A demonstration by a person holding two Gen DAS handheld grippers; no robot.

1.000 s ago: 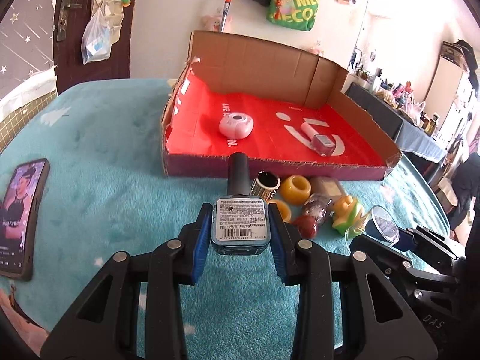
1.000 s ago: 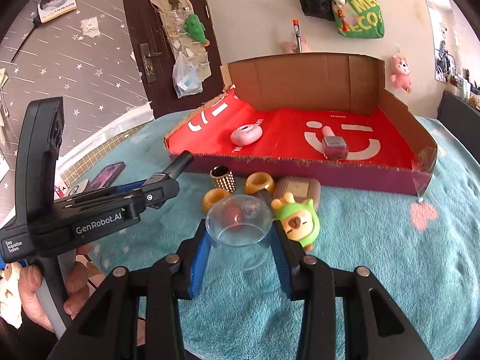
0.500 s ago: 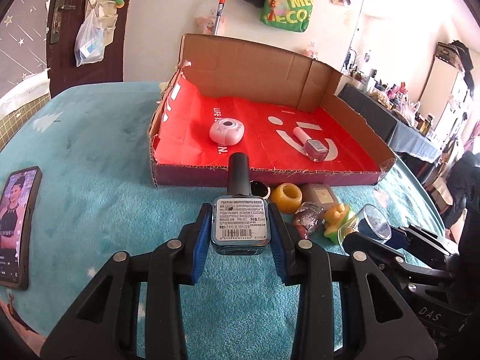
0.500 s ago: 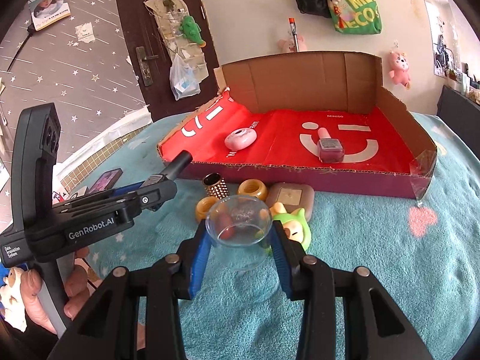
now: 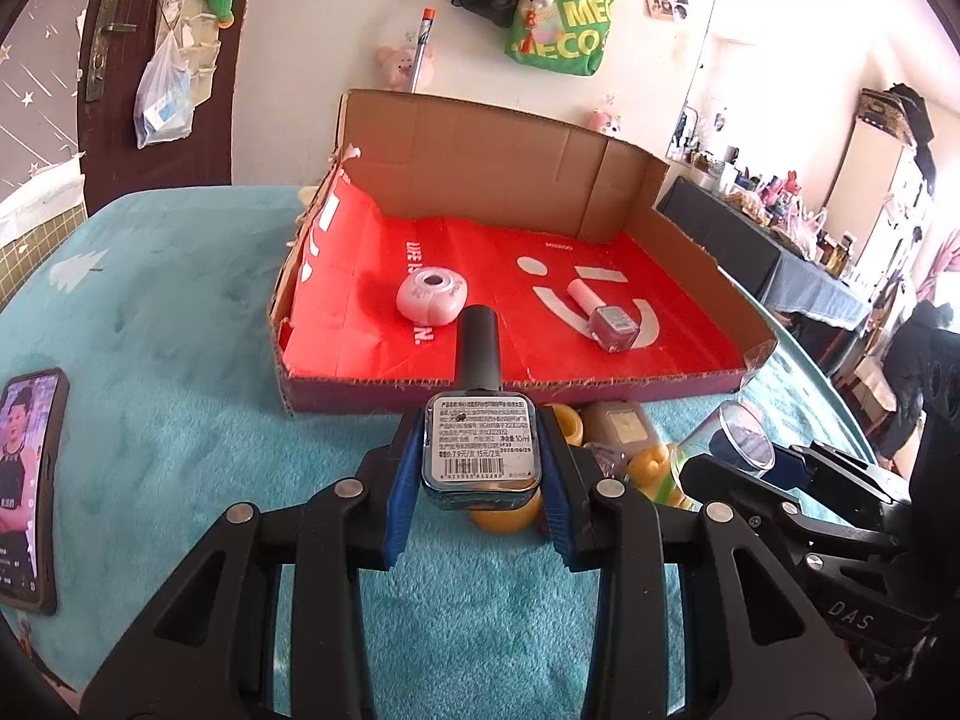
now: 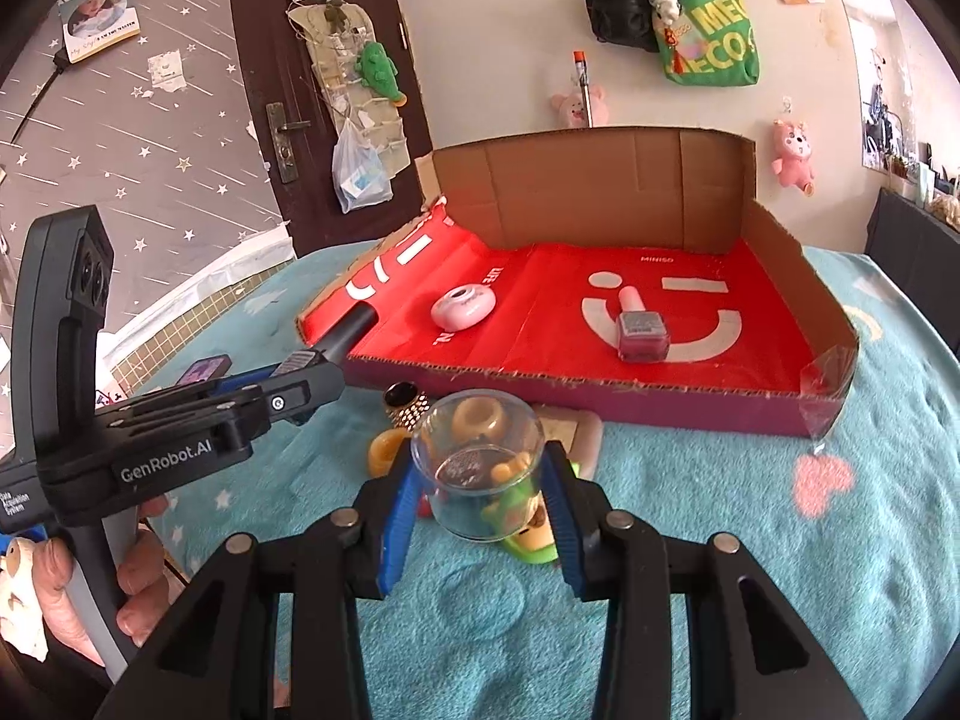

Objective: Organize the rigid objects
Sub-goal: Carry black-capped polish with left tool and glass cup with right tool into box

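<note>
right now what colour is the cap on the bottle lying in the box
Pale pink cap on the nail polish bottle; clearest in the right wrist view.

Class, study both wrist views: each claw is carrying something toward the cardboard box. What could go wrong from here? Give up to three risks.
1. The right claw grips a clear round cup; its smooth, curved wall could slip or crack under pressure.
2. The left claw holds the blue nail polish bottle only by its base, so its black cap could clip the cardboard box front wall.
3. A careless drop could hit the pink bottle or pink disc already inside.
</note>
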